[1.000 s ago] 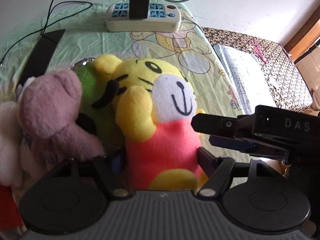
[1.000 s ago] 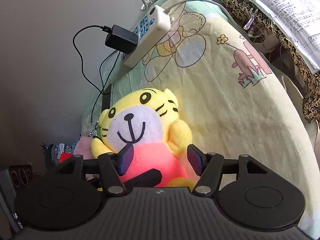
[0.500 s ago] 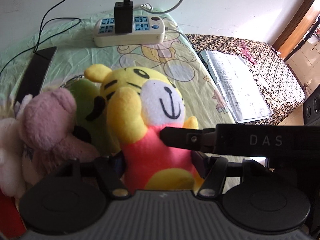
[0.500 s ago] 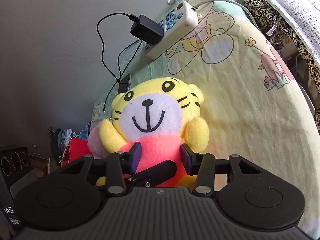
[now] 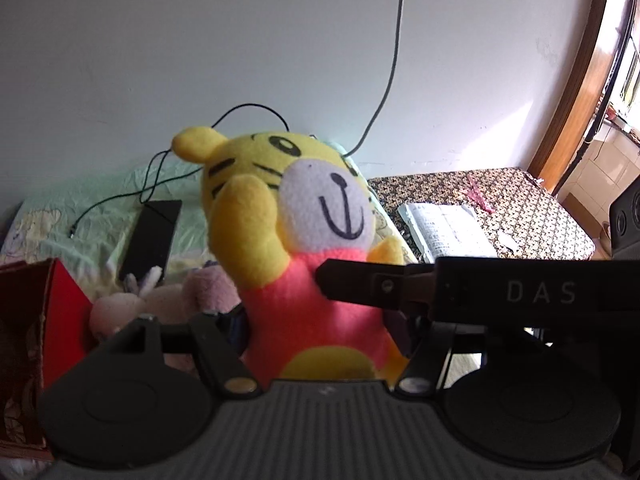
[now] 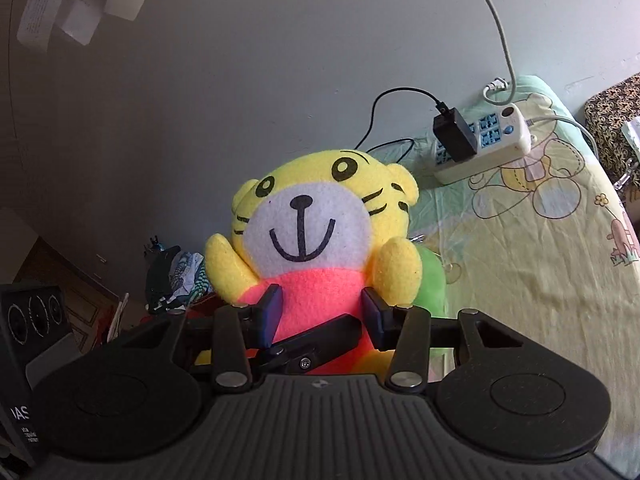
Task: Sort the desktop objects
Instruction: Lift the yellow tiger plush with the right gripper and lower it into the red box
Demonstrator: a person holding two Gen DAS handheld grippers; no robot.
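Yellow tiger plush (image 6: 320, 240) pinched at its pink belly between right jaws at 9 and 3 o'clock, likewise between left jaws.

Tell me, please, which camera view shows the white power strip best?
The right wrist view shows it best: the power strip lies in plain sight on the cartoon sheet, with a black charger plugged into it. In the left wrist view the yellow tiger plush hides it; only cables show above the toy.
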